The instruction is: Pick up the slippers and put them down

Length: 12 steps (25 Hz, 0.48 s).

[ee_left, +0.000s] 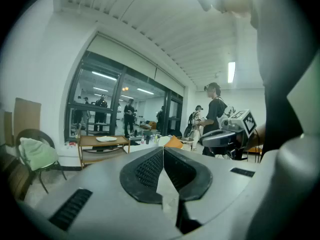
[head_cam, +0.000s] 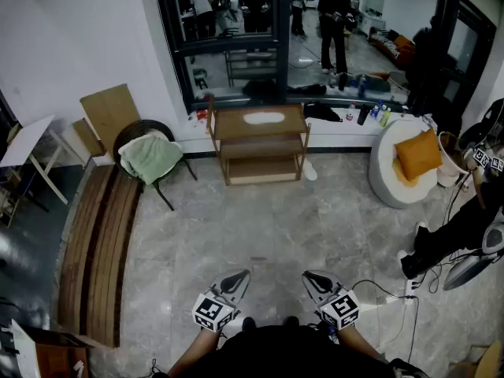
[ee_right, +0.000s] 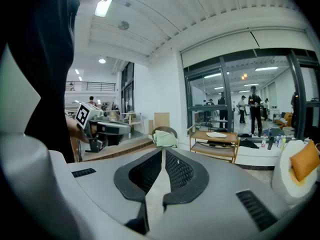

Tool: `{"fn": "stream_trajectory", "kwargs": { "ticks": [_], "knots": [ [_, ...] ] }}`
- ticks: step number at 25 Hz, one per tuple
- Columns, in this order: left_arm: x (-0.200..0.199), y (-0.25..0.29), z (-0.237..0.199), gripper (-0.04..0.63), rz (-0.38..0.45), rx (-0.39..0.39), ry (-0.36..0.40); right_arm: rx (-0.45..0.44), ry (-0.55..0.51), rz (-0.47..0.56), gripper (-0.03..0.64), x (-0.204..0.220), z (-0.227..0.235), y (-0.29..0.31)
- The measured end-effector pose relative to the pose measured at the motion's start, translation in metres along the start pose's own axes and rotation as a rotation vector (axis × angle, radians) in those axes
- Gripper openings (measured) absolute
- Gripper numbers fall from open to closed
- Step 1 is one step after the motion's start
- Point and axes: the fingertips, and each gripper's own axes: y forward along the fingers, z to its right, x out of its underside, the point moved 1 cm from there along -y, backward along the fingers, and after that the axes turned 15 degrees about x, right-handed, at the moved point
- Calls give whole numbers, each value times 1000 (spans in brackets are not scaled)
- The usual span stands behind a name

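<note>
Left tongs (head_cam: 239,278) and right tongs (head_cam: 313,279), both shut and empty, faced an apparent white slipper (head_cam: 264,118) lying crosswise on the wooden shelf (head_cam: 228,126), far ahead, equally distant.

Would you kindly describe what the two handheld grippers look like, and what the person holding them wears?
The left gripper and right gripper match: pale grey moulded shells tapering to a point, with black grid-textured pads in black surrounds and black ribbed slots on top. Each carries a white cube with black square markers. The person wears a dark top.
</note>
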Motion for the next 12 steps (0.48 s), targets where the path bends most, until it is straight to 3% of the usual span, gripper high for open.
{"fn": "stream_trajectory", "kwargs": {
  "ticks": [5,12],
  "knots": [
    [0,-27,-32,12,19,-51,-5,9,-15,-1,35,-7,-10,22],
    [-2,-34,-47,12,49,-30,-9,34,6,43,37,-19,-23,34]
  ]
}}
